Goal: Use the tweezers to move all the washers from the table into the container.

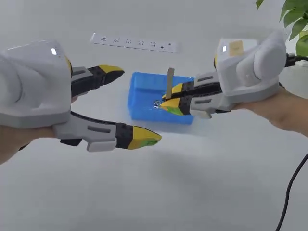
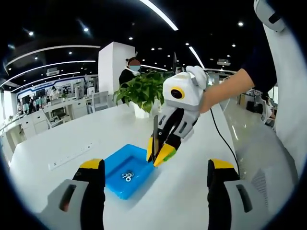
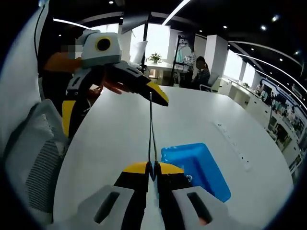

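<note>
A small cluster of metal washers (image 1: 157, 103) lies on the floor of the blue container (image 1: 144, 84), a shallow open rectangular tray set near the middle of the white counter (image 1: 192, 183). In the left gripper view the washers (image 2: 127, 176) sit close to the middle of the tray, touching one another.

The tweezers (image 1: 170, 81) stand roughly upright over the container's 3 o'clock side. Their lower end is pinched in the right gripper (image 1: 167, 101), whose jaws are clamped together on them just above the tray's right wall. In the right gripper view the two thin arms of the tweezers (image 3: 151, 134) run straight ahead from between the closed yellow-tipped jaws, with the container (image 3: 199, 167) at 4 o'clock of them.

The left gripper (image 1: 135, 105) hovers at 9 o'clock of the container. Its jaws are spread wide and hold nothing, one tip near the tray's far left corner and the other off its near left corner.

A pale yellow sticker (image 1: 236, 48) sits on top of the right gripper's white body; anything printed on it is too blurred to read.

A white power strip (image 1: 132, 42) lies on the counter at 12 o'clock of the container, well apart from it. Plant leaves (image 1: 293, 19) show at 2 o'clock, and a black cable (image 1: 291, 187) at 4 o'clock.
</note>
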`<state>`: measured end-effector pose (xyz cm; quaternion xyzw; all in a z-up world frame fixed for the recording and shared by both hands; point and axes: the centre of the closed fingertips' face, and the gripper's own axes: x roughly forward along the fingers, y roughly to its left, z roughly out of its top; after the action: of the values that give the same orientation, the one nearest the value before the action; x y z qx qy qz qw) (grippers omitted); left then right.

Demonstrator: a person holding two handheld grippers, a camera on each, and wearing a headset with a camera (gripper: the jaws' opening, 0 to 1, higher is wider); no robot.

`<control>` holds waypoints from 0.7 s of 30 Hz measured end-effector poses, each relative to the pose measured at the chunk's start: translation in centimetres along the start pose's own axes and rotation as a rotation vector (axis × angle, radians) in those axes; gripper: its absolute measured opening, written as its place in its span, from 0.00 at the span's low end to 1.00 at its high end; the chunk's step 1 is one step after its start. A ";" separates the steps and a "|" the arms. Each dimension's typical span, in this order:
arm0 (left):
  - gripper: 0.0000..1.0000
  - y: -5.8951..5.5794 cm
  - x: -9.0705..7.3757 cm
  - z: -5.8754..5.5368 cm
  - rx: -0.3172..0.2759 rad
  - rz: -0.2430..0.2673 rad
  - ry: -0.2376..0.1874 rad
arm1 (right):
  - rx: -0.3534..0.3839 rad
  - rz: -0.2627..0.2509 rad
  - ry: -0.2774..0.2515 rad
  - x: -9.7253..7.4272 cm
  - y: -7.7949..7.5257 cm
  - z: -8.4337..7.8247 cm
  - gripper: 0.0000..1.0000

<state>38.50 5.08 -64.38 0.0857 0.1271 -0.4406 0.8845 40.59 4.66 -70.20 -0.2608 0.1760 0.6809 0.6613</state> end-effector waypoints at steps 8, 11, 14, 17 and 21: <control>0.54 -1.2 1.2 0.0 0.094 -0.135 0.053 | -0.033 0.065 0.066 0.6 2.6 -1.4 0.07; 0.31 -1.9 1.6 0.3 0.106 -0.200 0.054 | -0.039 0.081 0.079 0.8 3.1 -1.6 0.07; 0.31 -2.2 2.2 0.1 0.145 -0.225 0.080 | -0.041 0.092 0.089 1.0 3.3 -1.9 0.07; 0.25 -2.5 2.6 -0.3 0.175 -0.253 0.106 | -0.037 0.097 0.088 1.1 3.5 -1.9 0.07; 0.08 -2.7 2.5 -0.2 0.188 -0.276 0.103 | -0.039 0.096 0.091 1.0 3.4 -1.9 0.07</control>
<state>37.76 1.58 -65.45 0.1723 0.1410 -0.5629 0.7960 37.47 4.15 -72.72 -0.2957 0.2049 0.7025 0.6141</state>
